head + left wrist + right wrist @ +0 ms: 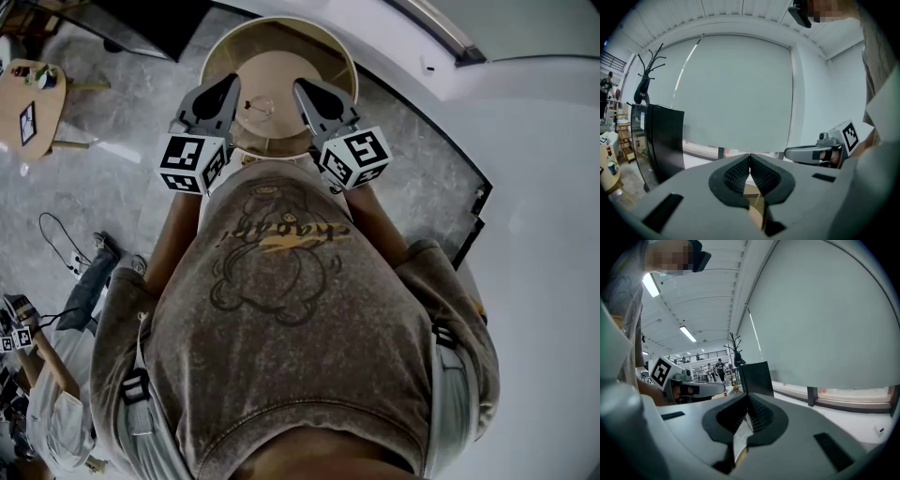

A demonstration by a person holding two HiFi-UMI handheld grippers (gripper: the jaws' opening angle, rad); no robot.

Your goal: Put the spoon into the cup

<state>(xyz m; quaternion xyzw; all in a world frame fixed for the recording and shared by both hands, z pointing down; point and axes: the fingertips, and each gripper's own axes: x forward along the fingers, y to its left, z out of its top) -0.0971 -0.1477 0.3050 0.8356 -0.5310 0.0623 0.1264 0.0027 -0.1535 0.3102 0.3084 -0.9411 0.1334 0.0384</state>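
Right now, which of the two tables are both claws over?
The round tan table at top centre, with the left claw and right claw above it; the small wooden table stands apart at far left.

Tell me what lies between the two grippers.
Head view: between the left gripper and the right gripper, only the round table and a small object, too small to identify.

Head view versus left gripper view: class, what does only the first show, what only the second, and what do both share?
Only the head view: the round tan wooden table, a small unclear object at its middle, and the person's grey-brown printed shirt. Only the left gripper view: the black coat stand and the wide pale roller blind. Both: the left gripper, fingers shut, and the right gripper with its marker cube.
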